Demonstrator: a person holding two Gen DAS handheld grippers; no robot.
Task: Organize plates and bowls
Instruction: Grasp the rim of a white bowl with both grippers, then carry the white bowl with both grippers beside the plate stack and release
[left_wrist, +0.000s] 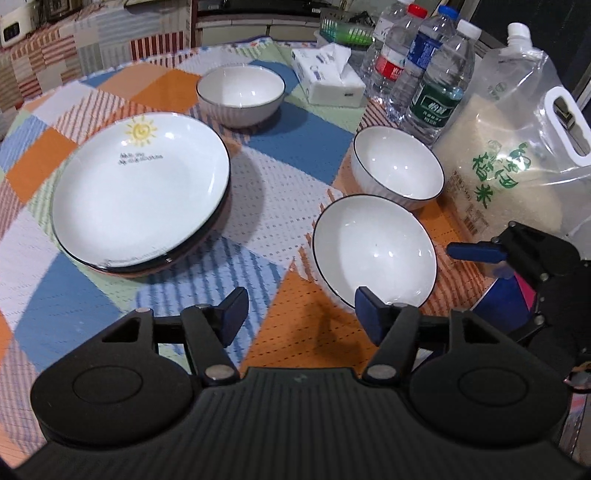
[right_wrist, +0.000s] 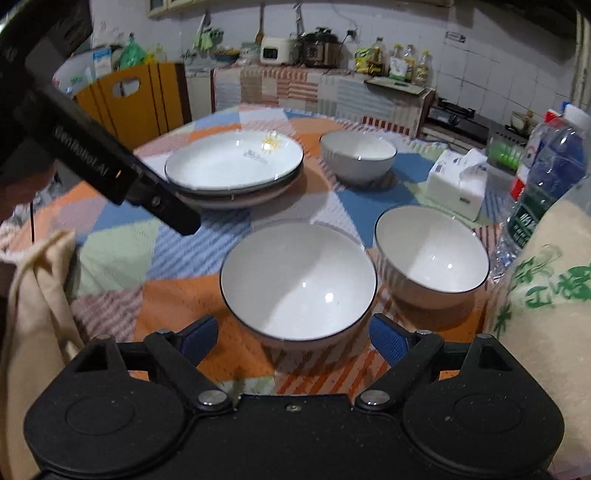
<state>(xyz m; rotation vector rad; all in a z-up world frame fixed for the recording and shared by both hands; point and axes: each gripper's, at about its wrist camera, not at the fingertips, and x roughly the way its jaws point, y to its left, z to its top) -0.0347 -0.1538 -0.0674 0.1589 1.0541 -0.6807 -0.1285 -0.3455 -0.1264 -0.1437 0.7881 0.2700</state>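
Plates (left_wrist: 140, 192) are sitting stacked on the patchwork tablecloth (left_wrist: 280, 192), the top one white with a yellow sun printed near its far rim; the right wrist view (right_wrist: 234, 166) is showing the darker rims of those beneath it more plainly. Three white bowls with dark rims are standing apart from the stack and from each other. The nearest bowl (left_wrist: 375, 251) (right_wrist: 297, 280) is lying just ahead of both grippers, the second bowl (left_wrist: 397, 166) (right_wrist: 430, 254) is standing close beside it toward the rice bag, and the far bowl (left_wrist: 240, 92) (right_wrist: 357, 153) is resting behind the plates, near the tissue box (left_wrist: 327, 75) (right_wrist: 456, 182).

The left gripper (left_wrist: 301, 315) is hovering with its blue pads spread wide and gripping nothing, its right pad overlapping the near rim of the nearest bowl in its own view; whether it is touching cannot be told. The right gripper (right_wrist: 291, 336) is likewise gaping wide and empty, its pads flanking the near side of that same bowl.

Only the left wrist view is showing the water bottles (left_wrist: 417, 62) in full beside the clear bag of rice (left_wrist: 509, 162), with the right gripper (left_wrist: 476, 253) entering at the right edge. Only the right wrist view is showing the yellow chair (right_wrist: 129, 99), the kitchen counter (right_wrist: 317, 86) with its appliances, and a cream cloth (right_wrist: 40, 295) at the left.
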